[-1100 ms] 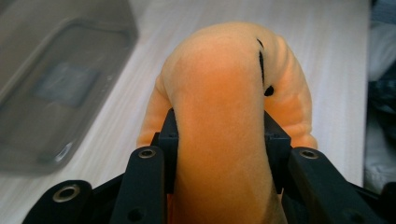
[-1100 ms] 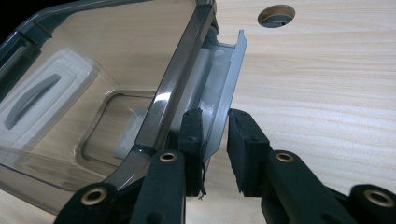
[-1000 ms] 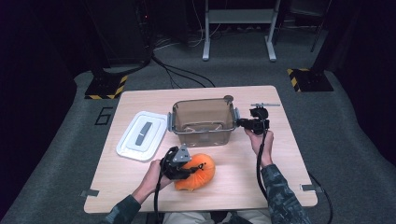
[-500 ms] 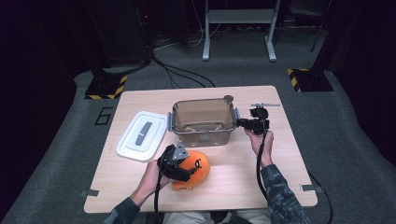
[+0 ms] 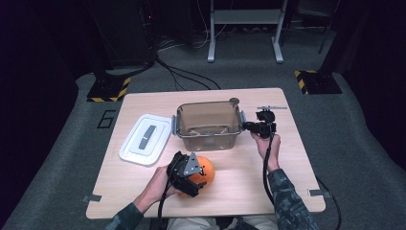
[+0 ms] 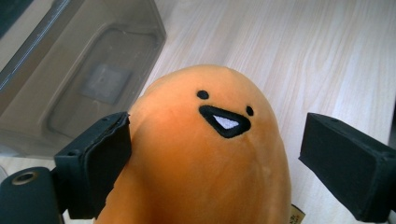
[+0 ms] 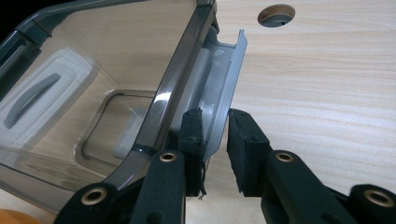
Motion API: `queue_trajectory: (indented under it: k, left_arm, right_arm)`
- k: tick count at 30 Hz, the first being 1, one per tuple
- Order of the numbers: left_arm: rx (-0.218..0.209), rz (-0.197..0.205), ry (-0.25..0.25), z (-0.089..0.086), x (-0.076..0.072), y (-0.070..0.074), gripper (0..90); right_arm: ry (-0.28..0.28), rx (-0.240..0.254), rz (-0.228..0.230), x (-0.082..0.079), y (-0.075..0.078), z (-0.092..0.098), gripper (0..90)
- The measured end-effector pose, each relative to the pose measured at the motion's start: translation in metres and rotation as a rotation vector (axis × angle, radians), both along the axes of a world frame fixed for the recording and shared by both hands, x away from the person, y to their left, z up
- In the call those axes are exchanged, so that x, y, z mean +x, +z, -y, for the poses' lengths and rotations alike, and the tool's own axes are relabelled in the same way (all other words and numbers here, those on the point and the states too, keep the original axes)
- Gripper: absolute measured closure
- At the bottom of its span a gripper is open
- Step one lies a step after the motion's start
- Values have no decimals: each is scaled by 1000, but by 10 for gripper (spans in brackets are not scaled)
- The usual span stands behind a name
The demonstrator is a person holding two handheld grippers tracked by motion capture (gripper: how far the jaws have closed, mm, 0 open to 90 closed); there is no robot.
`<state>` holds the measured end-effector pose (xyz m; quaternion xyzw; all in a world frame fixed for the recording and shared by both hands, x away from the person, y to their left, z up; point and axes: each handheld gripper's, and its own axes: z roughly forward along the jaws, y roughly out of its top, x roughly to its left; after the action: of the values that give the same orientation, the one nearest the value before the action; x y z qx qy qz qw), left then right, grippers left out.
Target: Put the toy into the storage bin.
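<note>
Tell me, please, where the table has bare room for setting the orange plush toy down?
Bare wood lies right of the plush toy, toward the right forearm, and along the far edge behind the bin. It is crowded between the lid, bin and left gripper.

text: "6" | on: grey floor (image 5: 72, 124) | left of table (image 5: 158, 100)

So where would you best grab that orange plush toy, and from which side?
Probably across the orange plush toy at its broad middle, below the stitched face, coming in from the person's side. It is a smooth rounded egg shape with no handle, and the left gripper has just been opening, its jaws standing either side of the body, one pad touching the plush and the other apart from it.
</note>
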<state>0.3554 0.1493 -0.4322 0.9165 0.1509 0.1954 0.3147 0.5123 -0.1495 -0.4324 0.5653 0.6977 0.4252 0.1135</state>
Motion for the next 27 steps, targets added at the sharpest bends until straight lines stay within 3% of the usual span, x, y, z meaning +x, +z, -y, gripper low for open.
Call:
queue_trajectory:
  k: [5, 14, 21, 27]
  left_arm:
    - [77, 34, -3, 2, 5, -13, 112]
    - [104, 21, 3, 5, 14, -27, 200]
    - [84, -16, 4, 1, 19, -27, 431]
    - [60, -33, 39, -2, 23, -24, 478]
  right_arm:
    - [-1, -2, -1, 0, 0, 0, 757]
    - [1, -5, 1, 1, 0, 0, 758]
    - [-3, 0, -2, 0, 0, 0, 758]
    - [-3, 1, -3, 0, -1, -1, 760]
